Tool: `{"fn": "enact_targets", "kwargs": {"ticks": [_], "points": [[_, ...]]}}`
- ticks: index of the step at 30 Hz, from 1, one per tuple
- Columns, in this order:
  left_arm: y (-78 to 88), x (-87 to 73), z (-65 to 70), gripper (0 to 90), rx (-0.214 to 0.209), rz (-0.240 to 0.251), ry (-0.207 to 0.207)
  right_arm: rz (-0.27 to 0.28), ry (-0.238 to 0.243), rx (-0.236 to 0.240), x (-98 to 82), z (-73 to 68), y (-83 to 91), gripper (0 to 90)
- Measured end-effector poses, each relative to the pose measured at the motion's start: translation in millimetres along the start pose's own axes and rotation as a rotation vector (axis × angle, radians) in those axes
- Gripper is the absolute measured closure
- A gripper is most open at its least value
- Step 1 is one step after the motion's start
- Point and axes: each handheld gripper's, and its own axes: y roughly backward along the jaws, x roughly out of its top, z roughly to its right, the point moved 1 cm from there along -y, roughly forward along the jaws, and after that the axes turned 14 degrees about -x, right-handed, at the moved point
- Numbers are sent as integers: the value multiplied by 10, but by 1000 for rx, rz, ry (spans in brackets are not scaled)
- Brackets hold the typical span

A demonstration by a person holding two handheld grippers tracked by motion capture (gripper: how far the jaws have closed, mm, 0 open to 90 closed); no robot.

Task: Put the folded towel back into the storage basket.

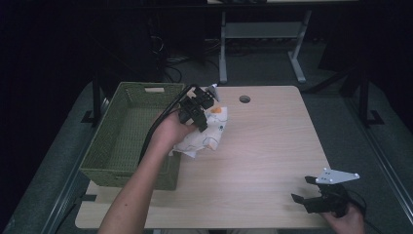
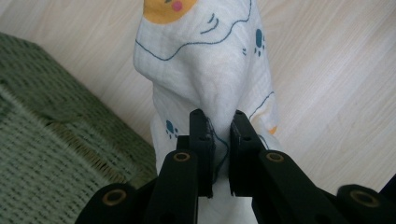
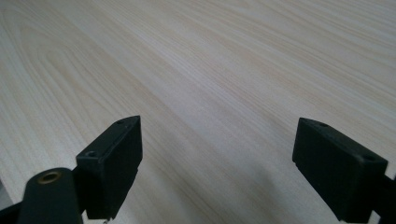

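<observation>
A white cloth (image 1: 209, 131) printed with orange and blue cartoon figures hangs off the table beside the basket. My left gripper (image 1: 197, 119) is shut on a fold of it. In the left gripper view the cloth (image 2: 205, 60) bunches up between the two black jaws of the left gripper (image 2: 218, 123), which pinch it tight. My right gripper (image 1: 303, 189) rests low near the table's front right corner, jaws spread wide. The right gripper view has that gripper (image 3: 217, 154) open over bare wood with nothing between its pads.
A green woven basket (image 1: 104, 146) stands at the table's left side, its corner (image 2: 56, 140) close beside the hanging cloth. A round cable hole (image 1: 244, 99) sits near the far edge. A desk frame (image 1: 263, 34) stands behind the table.
</observation>
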Motion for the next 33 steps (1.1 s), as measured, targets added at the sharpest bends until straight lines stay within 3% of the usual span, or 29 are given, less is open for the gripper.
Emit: {"fn": "enact_targets", "kwargs": {"ticks": [16,33], "points": [[283,-216,-110,828,17,21,36,-4,-3,-2,-6,14,-2,158],[454,-554,-338,827,20,50,88,-10,-4,-3,-10,15,-9,157]]}}
